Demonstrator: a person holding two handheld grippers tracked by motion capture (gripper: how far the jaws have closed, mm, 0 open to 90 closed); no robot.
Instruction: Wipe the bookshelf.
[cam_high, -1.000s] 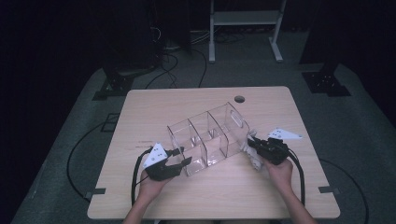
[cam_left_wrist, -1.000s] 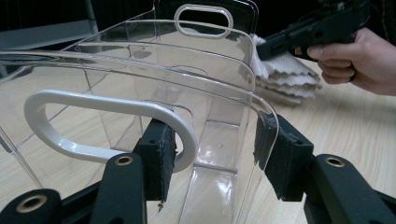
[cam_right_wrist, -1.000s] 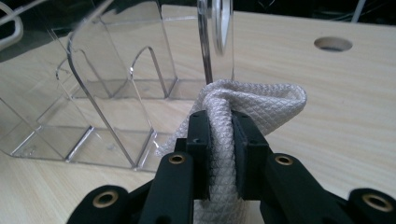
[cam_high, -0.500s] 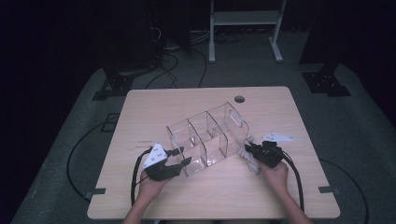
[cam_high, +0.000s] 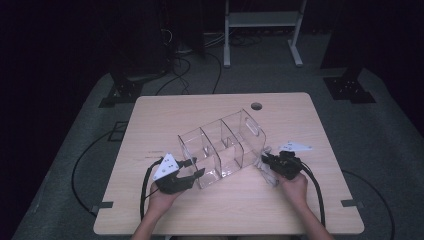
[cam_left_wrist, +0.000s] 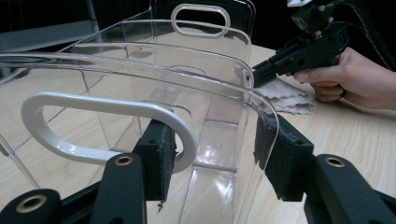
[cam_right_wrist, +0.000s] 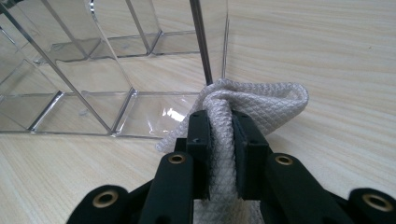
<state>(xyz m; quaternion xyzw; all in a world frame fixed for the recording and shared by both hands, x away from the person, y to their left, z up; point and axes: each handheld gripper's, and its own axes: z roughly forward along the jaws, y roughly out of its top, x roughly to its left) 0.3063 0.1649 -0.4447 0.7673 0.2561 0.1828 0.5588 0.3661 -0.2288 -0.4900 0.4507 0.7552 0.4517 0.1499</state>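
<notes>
The right gripper (cam_high: 267, 162) slid left, fingers pinching one cloth (cam_right_wrist: 252, 109); left gripper (cam_high: 192, 167) fingers straddle one organizer (cam_high: 220, 145).

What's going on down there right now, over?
Left hand-held gripper straddles clear organizer wall, open. Right hand-held gripper clamps white cloth beside it. Nothing blocking.

Left hand (cam_high: 162, 197) at the table's near left, holding the black two-jaw left gripper (cam_high: 195, 168) | its jaws parted, one each side of a wall | right hand (cam_high: 295, 183) at near right, holding the black two-jaw right gripper (cam_right_wrist: 219, 126) | its jaws clamped tight.
</notes>
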